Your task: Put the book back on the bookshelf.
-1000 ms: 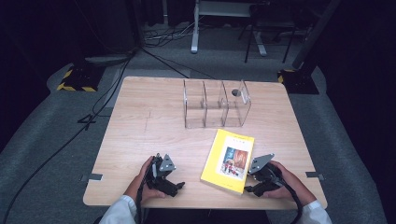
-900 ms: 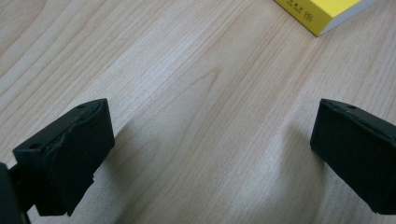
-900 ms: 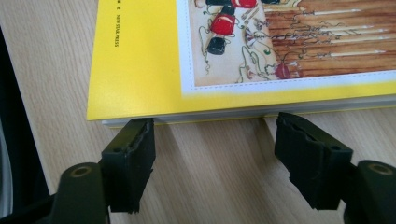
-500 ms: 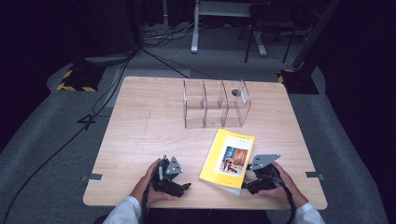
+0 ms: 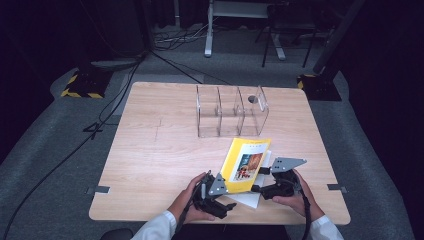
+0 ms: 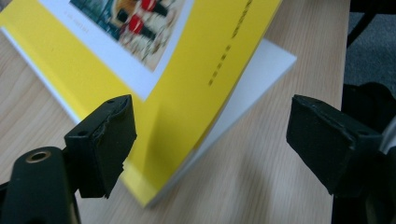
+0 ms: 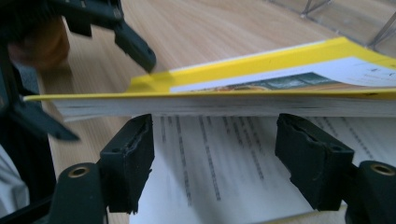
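While your two hands sit at the lower centre of the high view, the yellow book lies between them on the wooden table, front cover and a block of pages lifted, white printed pages exposed under them. Above it in the frame, near but apart, stands a clear plastic divider rack with upright partitions; it is the one obstacle close by. Dark cables trail over grey carpet at the left. Your left gripper has its jaws spread wide, book corner between them, black pads matte and blocky; touching or not, can't tell. Your right gripper also has jaws apart, pads under the raised page block, above the open page. Cover glossy with a colour picture; table pale wood grain.
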A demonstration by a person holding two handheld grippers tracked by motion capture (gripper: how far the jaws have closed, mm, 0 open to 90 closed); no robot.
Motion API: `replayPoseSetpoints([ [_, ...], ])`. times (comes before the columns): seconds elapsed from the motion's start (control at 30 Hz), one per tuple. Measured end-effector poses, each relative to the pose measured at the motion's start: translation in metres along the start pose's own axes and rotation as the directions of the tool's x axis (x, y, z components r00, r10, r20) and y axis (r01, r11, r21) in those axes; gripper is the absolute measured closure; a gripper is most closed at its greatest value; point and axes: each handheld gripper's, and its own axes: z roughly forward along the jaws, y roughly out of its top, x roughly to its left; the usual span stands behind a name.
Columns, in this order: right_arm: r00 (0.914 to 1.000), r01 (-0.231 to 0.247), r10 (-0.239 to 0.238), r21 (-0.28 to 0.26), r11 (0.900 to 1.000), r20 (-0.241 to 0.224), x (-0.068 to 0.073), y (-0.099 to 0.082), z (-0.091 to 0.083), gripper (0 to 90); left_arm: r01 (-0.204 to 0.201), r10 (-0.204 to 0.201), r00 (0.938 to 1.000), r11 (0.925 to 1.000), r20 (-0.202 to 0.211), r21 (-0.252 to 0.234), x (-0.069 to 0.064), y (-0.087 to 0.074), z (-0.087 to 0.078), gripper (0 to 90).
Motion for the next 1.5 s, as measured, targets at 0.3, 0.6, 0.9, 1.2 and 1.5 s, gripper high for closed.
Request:
replayPoseSetpoints([
  [0.3,0.9998,-0.013,0.014,-0.024,0.9996,0.017,0.002,0.007,0.002,28.6,0.016,-0.020,0.9953,0.9986,-0.095,-0.050,-0.006,0.009,0.009,39.5],
  [0.6,0.9999,-0.015,0.015,-0.040,0.9991,0.007,-0.001,0.004,0.001,28.1,-0.003,-0.006,0.9948,0.9961,-0.101,-0.088,0.004,0.005,-0.006,77.1],
  [0.9,0.9977,0.050,-0.044,-0.124,0.9910,0.051,-0.003,0.005,-0.033,27.6,-0.041,0.039,0.9967,0.9985,-0.072,-0.036,0.022,-0.008,-0.028,81.8],
  [1.2,0.9710,0.235,-0.229,-0.097,0.9671,0.067,0.005,0.028,-0.015,28.2,-0.059,0.059,0.9981,0.9982,-0.016,-0.005,0.040,-0.023,-0.045,80.7],
  [1.5,0.9506,0.310,-0.310,0.043,0.9498,0.004,0.004,0.026,0.017,29.5,-0.052,0.052,0.9986,0.9986,0.002,0.009,0.054,-0.037,-0.061,78.8],
])
